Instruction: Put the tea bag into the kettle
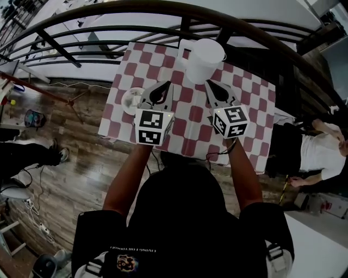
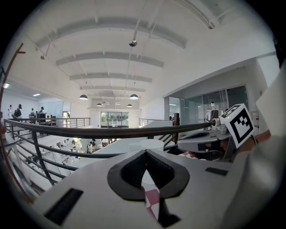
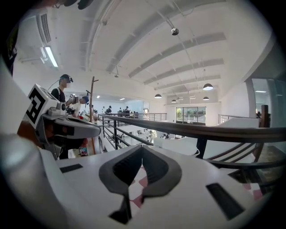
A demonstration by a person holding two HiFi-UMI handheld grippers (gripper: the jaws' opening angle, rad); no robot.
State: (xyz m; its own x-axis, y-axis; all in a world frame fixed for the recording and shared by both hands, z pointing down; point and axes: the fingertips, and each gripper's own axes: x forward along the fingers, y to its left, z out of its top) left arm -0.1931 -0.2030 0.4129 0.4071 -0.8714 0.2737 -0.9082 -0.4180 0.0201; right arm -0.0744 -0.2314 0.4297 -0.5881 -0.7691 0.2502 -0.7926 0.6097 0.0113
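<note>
The white kettle [image 1: 204, 59] stands with its lid on at the far middle of the table with the red and white checked cloth [image 1: 250, 103]. Its top shows beyond the jaws in both gripper views, kettle [image 2: 149, 144] and kettle [image 3: 178, 145]. A small clear dish [image 1: 132, 101] sits near the table's left edge; I cannot tell whether the tea bag lies in it. My left gripper [image 1: 161, 85] hovers right of the dish, shut and empty, as the left gripper [image 2: 145, 153] view confirms. My right gripper [image 1: 210, 84] hangs just in front of the kettle, shut with nothing in it, right gripper [image 3: 142, 147].
A dark curved railing [image 1: 163, 8] runs right behind the table, with a drop to a lower floor beyond. A person [image 1: 321, 149] is at the right past the table's edge. Wooden floor [image 1: 81, 146] lies to the left.
</note>
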